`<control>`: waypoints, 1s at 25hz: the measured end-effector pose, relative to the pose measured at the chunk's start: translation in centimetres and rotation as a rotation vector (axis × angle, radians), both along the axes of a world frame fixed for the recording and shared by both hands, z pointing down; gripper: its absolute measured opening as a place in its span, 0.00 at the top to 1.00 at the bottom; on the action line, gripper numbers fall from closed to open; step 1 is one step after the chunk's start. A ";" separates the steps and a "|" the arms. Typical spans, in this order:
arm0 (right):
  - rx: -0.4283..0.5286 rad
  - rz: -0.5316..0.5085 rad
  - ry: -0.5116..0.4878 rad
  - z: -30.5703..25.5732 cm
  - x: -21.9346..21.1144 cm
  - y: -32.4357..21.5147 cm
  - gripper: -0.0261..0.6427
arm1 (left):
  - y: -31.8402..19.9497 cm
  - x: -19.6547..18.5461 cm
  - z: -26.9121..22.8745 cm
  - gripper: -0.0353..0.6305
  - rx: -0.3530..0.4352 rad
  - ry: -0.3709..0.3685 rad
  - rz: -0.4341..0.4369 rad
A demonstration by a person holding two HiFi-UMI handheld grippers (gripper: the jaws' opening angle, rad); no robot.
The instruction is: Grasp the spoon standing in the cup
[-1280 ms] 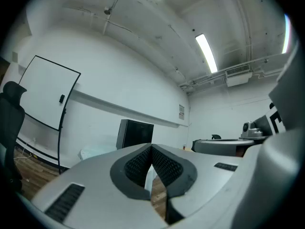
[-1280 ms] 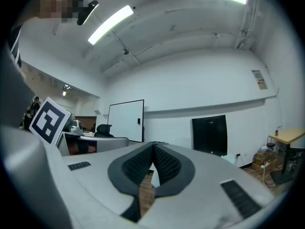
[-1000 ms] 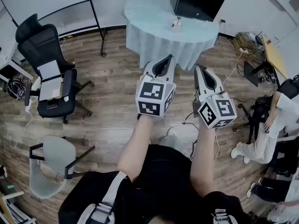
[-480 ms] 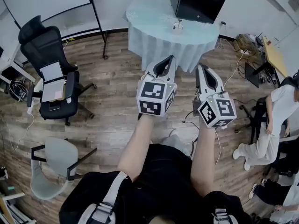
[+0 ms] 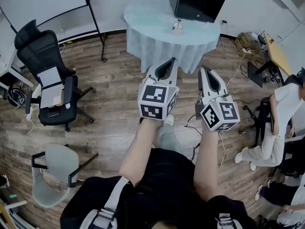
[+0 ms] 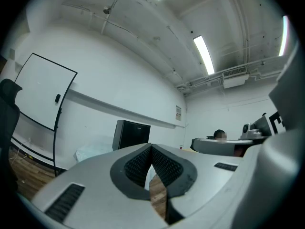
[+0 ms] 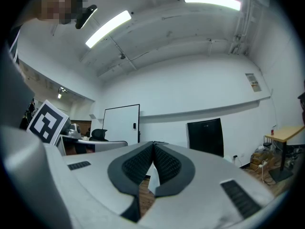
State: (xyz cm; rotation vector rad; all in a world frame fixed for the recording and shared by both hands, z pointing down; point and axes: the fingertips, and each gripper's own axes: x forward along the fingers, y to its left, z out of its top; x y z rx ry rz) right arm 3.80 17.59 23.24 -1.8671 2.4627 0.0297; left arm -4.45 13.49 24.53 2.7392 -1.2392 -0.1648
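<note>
A small clear cup (image 5: 177, 29) with a spoon (image 5: 178, 22) standing in it sits on the round table with a pale cloth (image 5: 152, 30), far ahead at the top of the head view. Both grippers are held at waist height over the wooden floor, well short of the table. My left gripper (image 5: 172, 60) points toward the table, its jaws shut with nothing between them. My right gripper (image 5: 203, 70) sits beside it, also shut and empty. In the left gripper view the pads (image 6: 164, 163) meet at the tip, as the pads (image 7: 167, 163) do in the right gripper view. Neither gripper view shows the cup.
A black cabinet (image 5: 199, 1) stands behind the table. A whiteboard stand (image 5: 93, 20) and a black office chair (image 5: 45, 75) are at the left, a grey chair (image 5: 52, 173) at the near left. A person (image 5: 276, 123) stands at the right among cables and desks.
The grippers stay shut and hardly move. The person at the right has straightened up. A foot now shows below my left gripper, and the view has shifted slightly.
</note>
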 end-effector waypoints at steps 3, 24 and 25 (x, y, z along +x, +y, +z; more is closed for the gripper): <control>-0.015 -0.021 0.005 0.6 -0.4 -1.4 0.96 | -1.1 -0.1 0.6 0.93 -0.012 -0.006 -0.011; -0.151 -0.046 0.018 5.4 2.4 -12.4 0.96 | -12.0 1.6 6.2 0.93 -0.137 -0.030 -0.088; -0.160 -0.044 0.016 5.8 2.8 -12.9 0.96 | -12.6 1.8 6.5 0.93 -0.136 -0.042 -0.095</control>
